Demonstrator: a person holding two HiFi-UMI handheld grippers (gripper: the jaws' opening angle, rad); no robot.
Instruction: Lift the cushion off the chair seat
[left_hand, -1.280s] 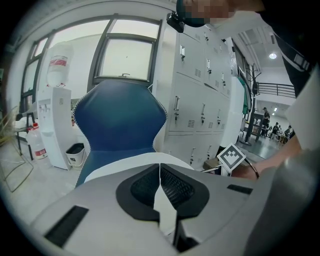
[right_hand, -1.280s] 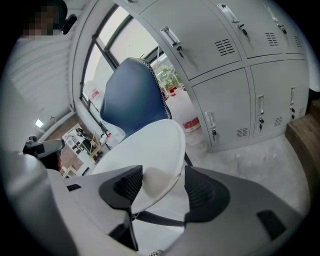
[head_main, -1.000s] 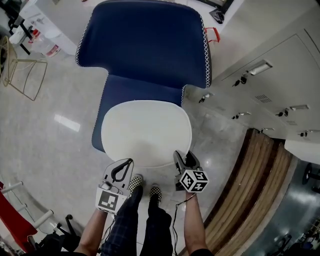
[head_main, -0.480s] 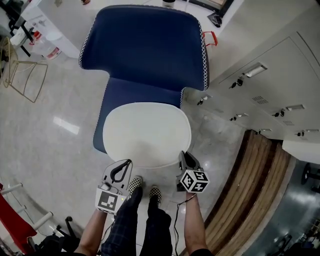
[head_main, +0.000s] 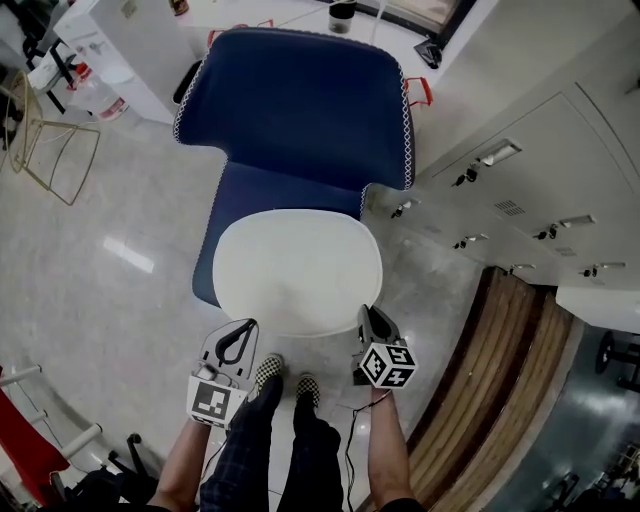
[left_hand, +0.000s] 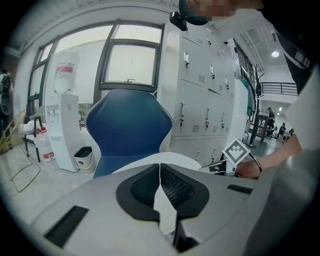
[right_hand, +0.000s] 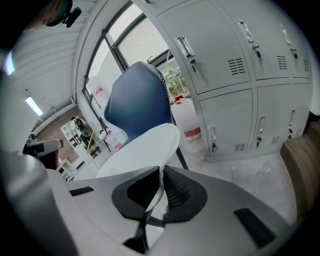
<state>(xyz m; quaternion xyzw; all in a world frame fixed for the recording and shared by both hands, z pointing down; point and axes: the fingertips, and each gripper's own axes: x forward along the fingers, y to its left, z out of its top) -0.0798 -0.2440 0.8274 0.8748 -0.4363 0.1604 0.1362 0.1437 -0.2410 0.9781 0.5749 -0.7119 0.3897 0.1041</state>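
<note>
step: grip | right tool (right_hand: 161, 176) just closed on cushion (head_main: 297, 268) edge, left tool (left_hand: 159, 172) pinching too | next: lift both evenly, I'd say

Right gripper (head_main: 366, 314): jaws have just been closing. A second ago they were held wide apart, one on either side of the cushion (head_main: 297, 268) rim at its near right corner. Half a second ago they were seen almost together. Now the rim is pinched between the pads, with the white edge folded into the gap.

Head view has been tilted: the chair backrest (head_main: 300, 100) is now framed lower, closer to the right gripper, and a dark round container (head_main: 343, 14) beyond the backrest's top edge is shown more fully.
</note>
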